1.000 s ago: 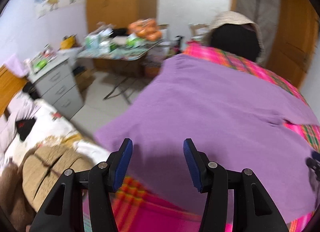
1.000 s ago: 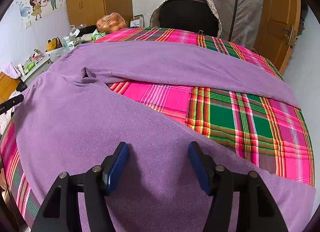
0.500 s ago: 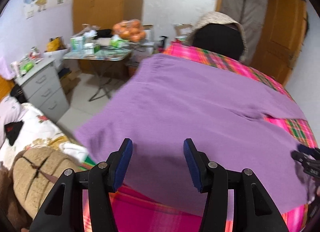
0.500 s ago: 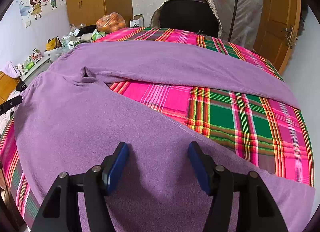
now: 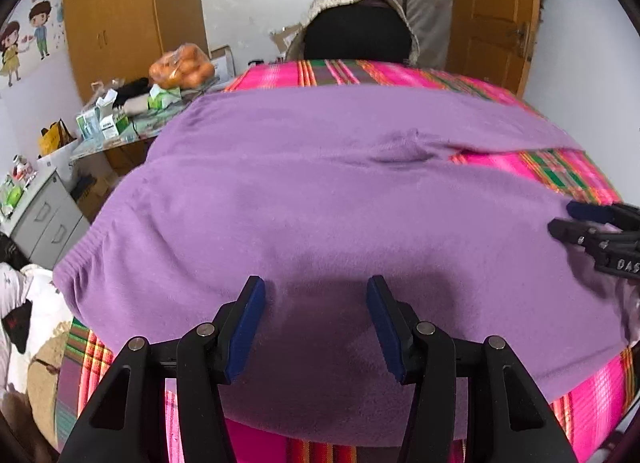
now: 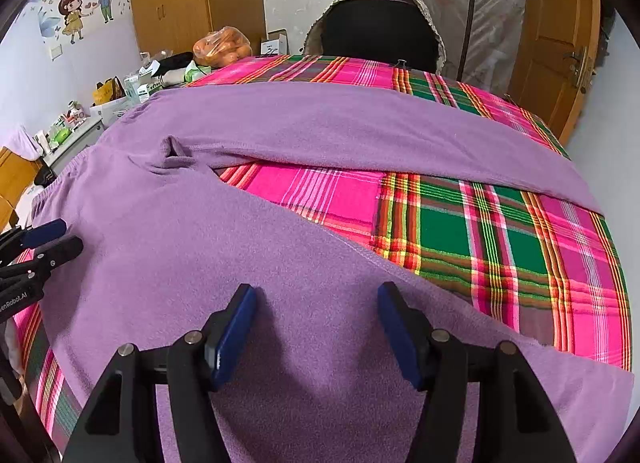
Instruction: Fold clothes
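The left claw [image 5: 316, 323] and the right claw [image 6: 316, 327] are both gaping wide, hovering over the near part of the purple trousers [image 6: 192, 255] and gripping nothing. The trousers are lying spread across the pink-and-green plaid cloth [image 6: 480, 231] covering the tabletop, legs forking apart. Beyond it, a dark chair back [image 6: 376, 35] is standing.

The left hand-held gripper [image 5: 316, 323] points forward and down, its two blue-padded fingers [image 5: 244, 329] standing apart with nothing between them; the right hand-held gripper [image 6: 314, 333] points forward and down too, its jaws equally apart and empty; each one's tips show at the edge of the other's view.
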Motion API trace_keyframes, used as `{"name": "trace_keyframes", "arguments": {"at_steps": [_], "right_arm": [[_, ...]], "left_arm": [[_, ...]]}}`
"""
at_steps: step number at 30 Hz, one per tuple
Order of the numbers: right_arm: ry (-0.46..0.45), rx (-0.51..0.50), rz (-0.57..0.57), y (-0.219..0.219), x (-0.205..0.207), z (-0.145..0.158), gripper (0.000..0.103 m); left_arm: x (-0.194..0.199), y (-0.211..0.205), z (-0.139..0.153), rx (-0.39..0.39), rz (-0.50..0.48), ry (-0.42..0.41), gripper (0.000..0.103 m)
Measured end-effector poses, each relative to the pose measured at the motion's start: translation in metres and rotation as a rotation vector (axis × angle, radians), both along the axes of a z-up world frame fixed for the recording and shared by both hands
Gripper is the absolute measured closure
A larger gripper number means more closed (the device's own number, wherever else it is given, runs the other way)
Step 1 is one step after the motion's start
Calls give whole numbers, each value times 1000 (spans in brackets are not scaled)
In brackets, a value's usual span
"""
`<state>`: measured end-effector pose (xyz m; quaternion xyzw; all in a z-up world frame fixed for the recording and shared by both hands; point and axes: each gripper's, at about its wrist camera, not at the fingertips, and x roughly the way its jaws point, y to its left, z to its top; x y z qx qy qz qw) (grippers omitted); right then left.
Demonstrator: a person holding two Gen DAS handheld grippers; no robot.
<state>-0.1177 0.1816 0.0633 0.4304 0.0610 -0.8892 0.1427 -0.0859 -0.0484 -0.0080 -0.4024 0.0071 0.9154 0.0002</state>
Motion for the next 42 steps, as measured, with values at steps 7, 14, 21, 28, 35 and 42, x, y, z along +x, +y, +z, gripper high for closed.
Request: {"name": "trace_keyframes", "arguments": {"at_steps": [7, 14, 21, 28, 35, 42], "right_arm": [[1, 1, -1, -1, 1, 0, 39], [3, 8, -3, -3, 3, -1, 39], [4, 10, -2, -2, 3, -1, 39], [5, 11, -2, -2, 3, -1, 39], [5, 11, -2, -2, 2, -1, 39], [4, 10, -2, -2, 2, -1, 39]], "left_arm": [[2, -1, 0, 17, 6, -1, 48], [10, -4, 2, 37, 6, 3, 48], [10, -2, 3, 35, 9, 3, 48], [9, -4, 3, 42, 10, 4, 48], [9, -3, 3, 36, 11, 2, 48], [9, -2, 3, 32, 11, 1, 48]]}}
